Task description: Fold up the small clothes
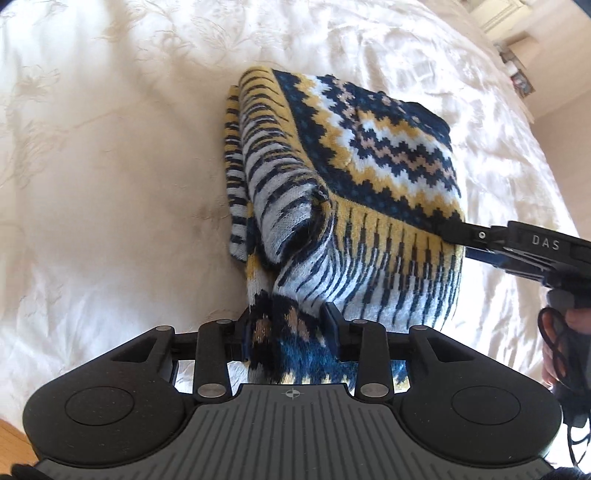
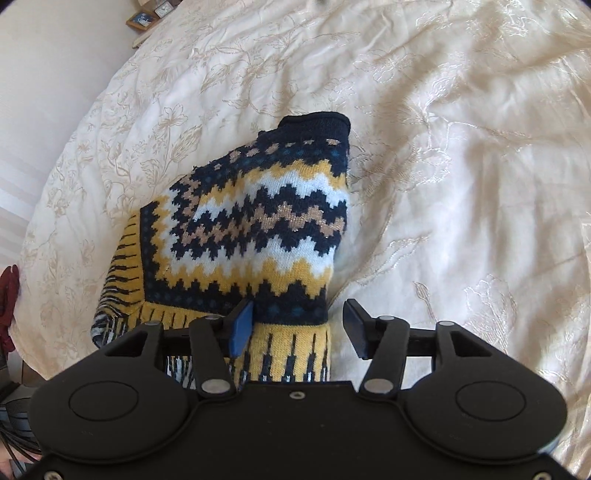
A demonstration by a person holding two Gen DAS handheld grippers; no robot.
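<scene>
A knitted sweater (image 1: 369, 147) in navy, yellow and white zigzags lies partly folded on the bed. In the left wrist view my left gripper (image 1: 290, 328) is shut on a bunched part of its near edge, and the fabric fills the gap between the fingers. My right gripper (image 1: 454, 236) reaches in from the right and touches the sweater's yellow striped band. The right wrist view shows the sweater (image 2: 258, 221) with its navy collar pointing away. There my right gripper (image 2: 299, 328) is open: its left finger rests over the yellow band and its right finger stands just off the sweater's side.
A cream bedspread (image 1: 110, 147) with embroidered flowers, wrinkled (image 2: 461, 147), covers the whole bed. A person's hand (image 1: 576, 321) holds the right gripper. Picture frames (image 2: 142, 18) stand beyond the bed's far edge. A dark red object (image 2: 9, 295) shows at the left edge.
</scene>
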